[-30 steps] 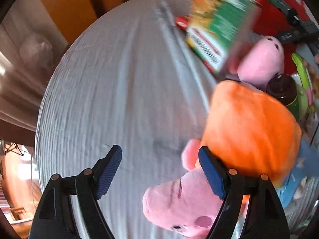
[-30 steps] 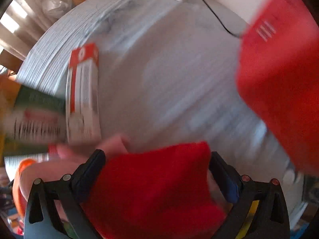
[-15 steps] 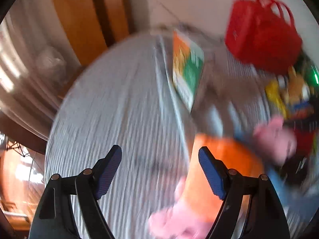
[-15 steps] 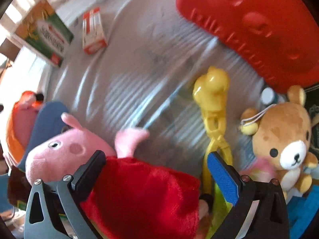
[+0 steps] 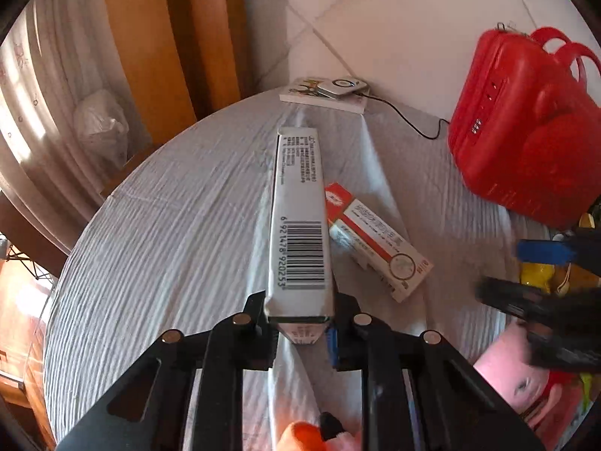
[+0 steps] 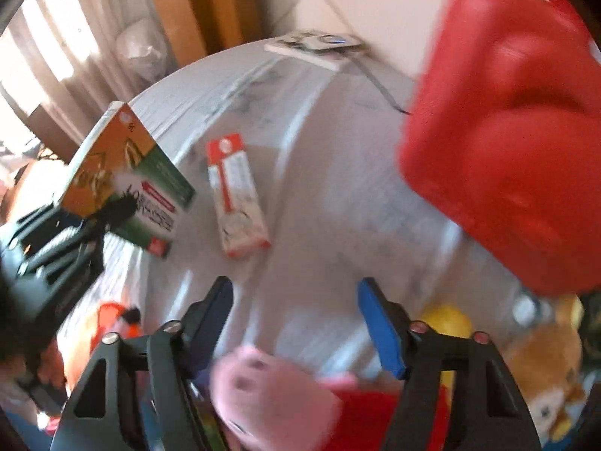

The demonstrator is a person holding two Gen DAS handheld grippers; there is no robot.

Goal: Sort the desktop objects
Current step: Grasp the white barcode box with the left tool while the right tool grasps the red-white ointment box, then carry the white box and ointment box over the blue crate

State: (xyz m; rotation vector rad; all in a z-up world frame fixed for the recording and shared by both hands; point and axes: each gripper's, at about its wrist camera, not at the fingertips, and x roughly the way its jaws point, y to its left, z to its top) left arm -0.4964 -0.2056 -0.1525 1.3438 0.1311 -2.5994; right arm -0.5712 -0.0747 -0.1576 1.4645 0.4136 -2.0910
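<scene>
You've got the green-and-orange box (image 5: 298, 225) pinched narrow-edge up in your left gripper (image 5: 300, 319), raised above the white tablecloth (image 5: 169, 225). Just right of the box lies a red-and-white carton (image 5: 375, 240); farther right stands the red case (image 5: 526, 131). Your right gripper (image 6: 296, 323) is spread wide, holding nothing, above a pink plush (image 6: 270, 394).

A round table with a ribbed white cloth (image 5: 169, 233). Beyond its far edge, wooden panels (image 5: 150, 45) and a white wall (image 5: 394, 26). At far left, a sheer curtain (image 5: 41, 86) and a white plastic bag (image 5: 101, 127).
</scene>
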